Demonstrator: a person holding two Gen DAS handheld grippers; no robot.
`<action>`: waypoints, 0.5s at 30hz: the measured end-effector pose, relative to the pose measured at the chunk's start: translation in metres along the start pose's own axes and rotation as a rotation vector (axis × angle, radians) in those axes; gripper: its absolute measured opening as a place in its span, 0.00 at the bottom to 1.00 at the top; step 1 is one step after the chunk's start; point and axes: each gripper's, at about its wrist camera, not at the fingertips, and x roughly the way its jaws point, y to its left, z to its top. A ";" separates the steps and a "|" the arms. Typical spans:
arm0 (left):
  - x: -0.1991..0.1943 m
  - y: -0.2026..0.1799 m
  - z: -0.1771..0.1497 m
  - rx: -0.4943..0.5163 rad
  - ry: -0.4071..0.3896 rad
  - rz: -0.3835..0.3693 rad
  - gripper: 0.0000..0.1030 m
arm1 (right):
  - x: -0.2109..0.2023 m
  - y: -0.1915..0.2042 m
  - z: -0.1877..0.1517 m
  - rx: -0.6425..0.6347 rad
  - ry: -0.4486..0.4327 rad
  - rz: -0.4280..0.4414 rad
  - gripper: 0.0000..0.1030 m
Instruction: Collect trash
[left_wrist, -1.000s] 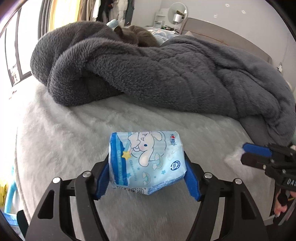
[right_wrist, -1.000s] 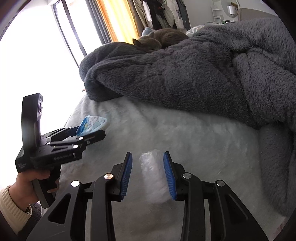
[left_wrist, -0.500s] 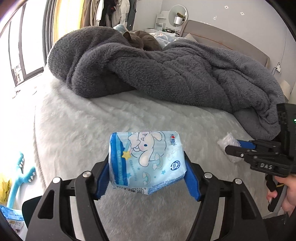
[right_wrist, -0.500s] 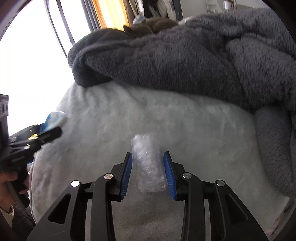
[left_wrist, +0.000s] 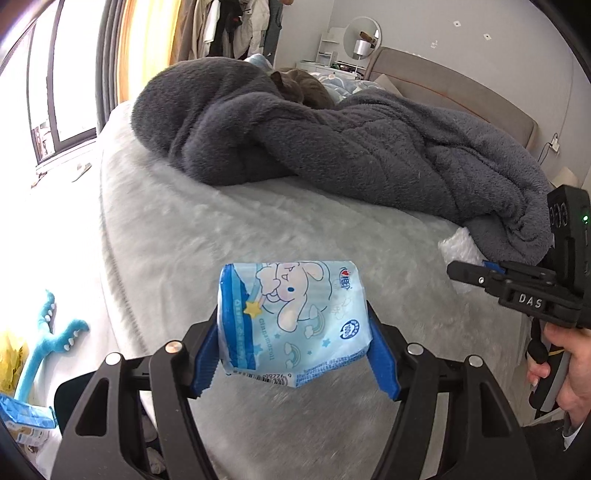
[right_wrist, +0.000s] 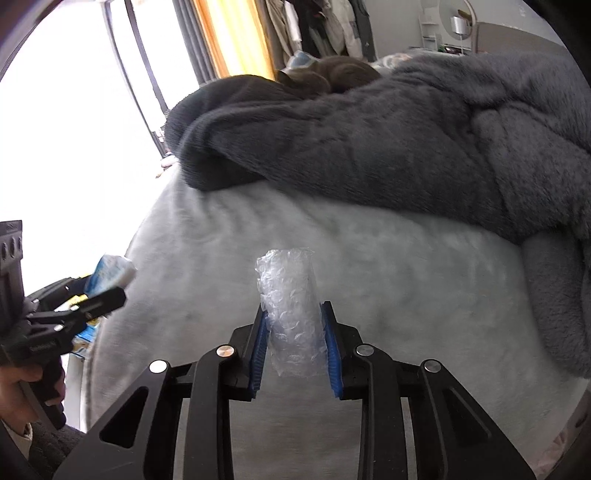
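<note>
My left gripper is shut on a light blue cartoon-print wrapper and holds it above the foot of the bed. My right gripper is shut on a clear bubble-wrap piece, lifted off the pale fuzzy bed cover. The right gripper also shows at the right of the left wrist view with the bubble wrap in it. The left gripper with the wrapper shows at the left of the right wrist view.
A dark grey fleece blanket is heaped across the bed, with a cat lying on top. A blue plush toy and a blue packet lie on the floor at the left. The headboard stands at the back.
Both grippers have pulled back from the bed with their loads. The right gripper has lifted the bubble wrap off the cover.
</note>
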 end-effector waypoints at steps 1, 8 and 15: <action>-0.003 0.003 -0.002 0.000 0.000 0.004 0.69 | -0.002 0.005 0.001 -0.002 -0.007 0.009 0.27; -0.026 0.024 -0.019 -0.013 0.003 0.041 0.69 | -0.007 0.038 0.003 -0.028 -0.043 0.061 0.27; -0.050 0.054 -0.033 -0.064 -0.002 0.097 0.69 | -0.001 0.080 0.001 -0.078 -0.041 0.113 0.27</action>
